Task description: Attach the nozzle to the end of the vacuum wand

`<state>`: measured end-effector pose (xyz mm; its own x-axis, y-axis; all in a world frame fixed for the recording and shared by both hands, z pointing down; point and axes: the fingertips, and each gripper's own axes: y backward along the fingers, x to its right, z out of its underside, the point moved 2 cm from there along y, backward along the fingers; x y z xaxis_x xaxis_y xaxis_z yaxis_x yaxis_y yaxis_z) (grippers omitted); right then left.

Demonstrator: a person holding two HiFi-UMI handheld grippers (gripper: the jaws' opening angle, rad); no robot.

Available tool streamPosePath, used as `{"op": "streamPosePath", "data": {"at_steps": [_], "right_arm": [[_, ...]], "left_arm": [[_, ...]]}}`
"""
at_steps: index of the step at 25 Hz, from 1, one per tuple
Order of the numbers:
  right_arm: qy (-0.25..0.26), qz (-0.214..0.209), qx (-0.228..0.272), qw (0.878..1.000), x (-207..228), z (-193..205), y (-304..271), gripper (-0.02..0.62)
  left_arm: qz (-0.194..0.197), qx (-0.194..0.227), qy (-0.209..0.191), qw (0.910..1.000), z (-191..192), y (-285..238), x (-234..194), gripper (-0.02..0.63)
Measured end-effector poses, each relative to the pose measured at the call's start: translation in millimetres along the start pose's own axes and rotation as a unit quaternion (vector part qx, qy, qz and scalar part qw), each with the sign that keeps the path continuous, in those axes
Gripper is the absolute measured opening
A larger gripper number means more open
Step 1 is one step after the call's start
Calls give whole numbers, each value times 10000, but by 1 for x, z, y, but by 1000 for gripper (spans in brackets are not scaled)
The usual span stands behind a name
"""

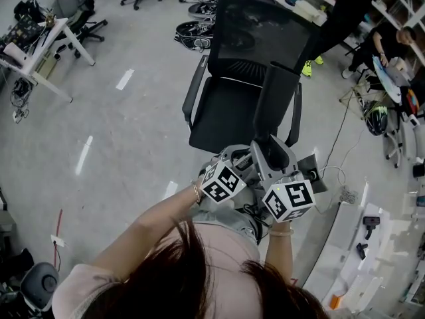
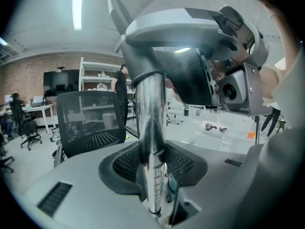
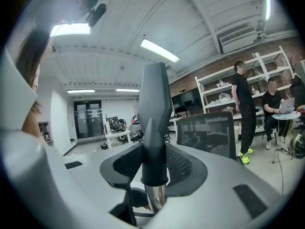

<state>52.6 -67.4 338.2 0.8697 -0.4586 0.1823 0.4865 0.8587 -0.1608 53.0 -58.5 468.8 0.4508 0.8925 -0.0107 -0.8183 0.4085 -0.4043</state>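
Nozzle point(image 3: 156, 123): dark, seated on the shiny wand point(image 2: 151, 128) end, held above an office chair point(image 1: 226, 105).
Right gripper point(image 3: 155, 168): fingers pinch the nozzle.
Left gripper point(image 2: 152, 163): fingers pinch the wand.

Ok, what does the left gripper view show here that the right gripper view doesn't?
Only the left gripper view: the left gripper shut on the shiny vacuum wand, and above it a camera lens in a grey housing. Only the right gripper view: the right gripper shut on the dark nozzle, which sits over the wand's end, plus two people at the right. Both: the wand's metal tube and the black mesh office chair.
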Motion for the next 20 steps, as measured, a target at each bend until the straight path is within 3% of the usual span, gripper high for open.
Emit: {"op": "streamPosePath", "data": {"at_steps": [8, 20], "right_arm": [[96, 315, 446, 9985, 0, 0, 10, 166], [-421, 371, 767, 9955, 2, 4, 22, 166]], "left_arm": [[68, 12, 88, 9999, -1, -1, 3, 158], [9, 58, -68, 10000, -1, 1, 11, 158]]}}
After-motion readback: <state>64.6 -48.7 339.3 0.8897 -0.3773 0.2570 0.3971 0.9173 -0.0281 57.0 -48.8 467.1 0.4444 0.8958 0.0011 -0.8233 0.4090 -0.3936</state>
